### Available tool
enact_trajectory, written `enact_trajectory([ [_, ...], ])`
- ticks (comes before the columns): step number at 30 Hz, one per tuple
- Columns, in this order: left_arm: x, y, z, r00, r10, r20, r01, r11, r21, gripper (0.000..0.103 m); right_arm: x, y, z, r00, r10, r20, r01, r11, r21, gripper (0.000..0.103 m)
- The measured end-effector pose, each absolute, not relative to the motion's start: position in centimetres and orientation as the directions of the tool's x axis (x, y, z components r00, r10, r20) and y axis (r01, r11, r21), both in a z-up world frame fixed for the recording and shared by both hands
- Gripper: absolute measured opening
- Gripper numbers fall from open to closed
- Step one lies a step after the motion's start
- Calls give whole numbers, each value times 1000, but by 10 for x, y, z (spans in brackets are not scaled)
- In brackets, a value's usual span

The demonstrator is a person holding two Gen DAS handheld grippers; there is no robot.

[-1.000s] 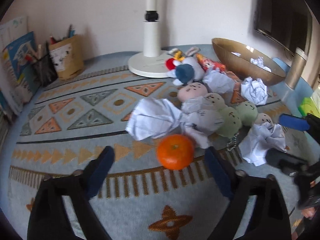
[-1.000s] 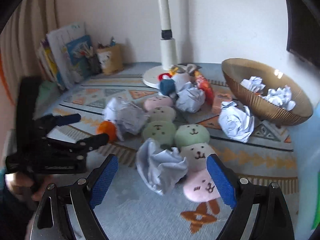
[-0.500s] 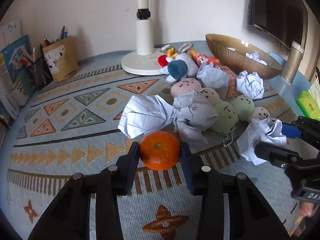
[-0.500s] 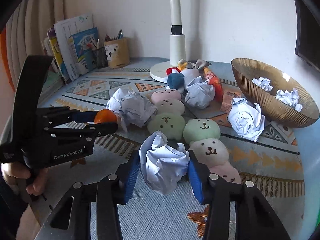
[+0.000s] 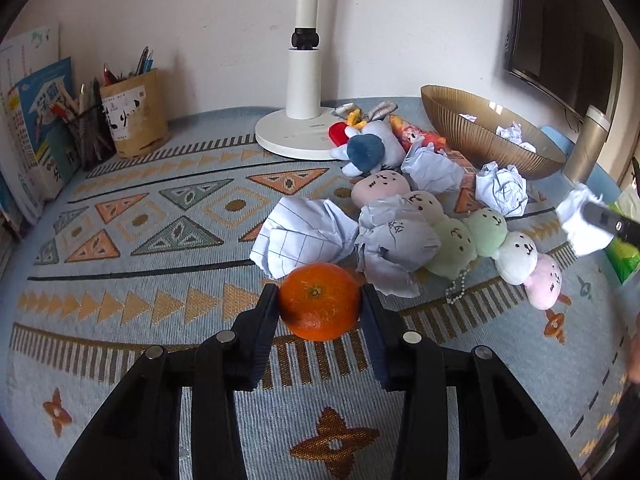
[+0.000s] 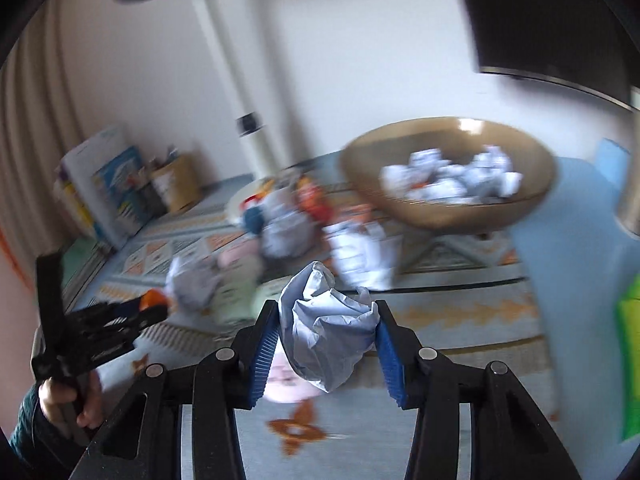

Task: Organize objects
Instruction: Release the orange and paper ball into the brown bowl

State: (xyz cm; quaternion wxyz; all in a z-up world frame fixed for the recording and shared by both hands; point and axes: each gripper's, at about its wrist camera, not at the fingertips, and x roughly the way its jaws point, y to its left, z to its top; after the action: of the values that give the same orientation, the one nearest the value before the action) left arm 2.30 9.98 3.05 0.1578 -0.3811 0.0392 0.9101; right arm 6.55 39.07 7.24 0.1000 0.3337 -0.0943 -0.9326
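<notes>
My left gripper is shut on an orange, held just above the patterned cloth. My right gripper is shut on a crumpled paper ball and holds it in the air, in front of the brown bowl. The bowl also shows in the left wrist view, at the back right, with paper balls inside. More paper balls and a chain of plush toys lie in the middle of the cloth. The right wrist view is blurred.
A white lamp base stands at the back. A paper pen holder and books are at the back left. A stuffed rabbit lies by the lamp. A green item is at the right edge.
Both grippers closed from open, the left on the orange, the right on the paper ball. The right gripper then lifted the ball and swung towards the bowl.
</notes>
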Motion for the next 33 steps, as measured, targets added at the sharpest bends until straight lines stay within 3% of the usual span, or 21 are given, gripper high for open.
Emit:
enact_trajectory([
  [4,28,112,56,-656,346,-671,-363,-924,-121,37,71,421,87,-787,-193,-587,58,-969,241,46],
  [9,26,171,106,-676,392,-624,-479,-877,-33,37,74,450,125,-841,-124,-527,5,-975,222,46],
  [15,-23,250,139,-653,422,-629,-527,-849,-23,38,55,479,168,-891,-80,-447,-42,-965,258,46],
  [20,-92,297,121,-540,469,-699,-465,-858,-217,38,-3,494,184,-894,-17,-448,-126,-950,287,47],
  [23,-108,319,112,-532,473,-703,-461,-858,-229,38,-39,497,185,-895,9,-446,-157,-942,295,47],
  [24,-111,327,112,-559,460,-690,-462,-864,-202,44,-50,498,185,-892,16,-451,-167,-940,297,51],
  [25,-112,333,114,-587,445,-677,-460,-871,-173,55,-59,500,185,-892,14,-451,-167,-939,302,67],
  [26,-114,339,115,-615,414,-671,-451,-883,-132,80,-69,502,184,-893,5,-451,-159,-939,304,74],
  [27,-115,340,115,-629,404,-665,-445,-888,-119,90,-78,503,183,-889,-6,-458,-150,-941,302,76],
  [33,-100,316,123,-627,440,-642,-445,-880,-168,91,-71,514,172,-876,-6,-482,-153,-944,291,76],
])
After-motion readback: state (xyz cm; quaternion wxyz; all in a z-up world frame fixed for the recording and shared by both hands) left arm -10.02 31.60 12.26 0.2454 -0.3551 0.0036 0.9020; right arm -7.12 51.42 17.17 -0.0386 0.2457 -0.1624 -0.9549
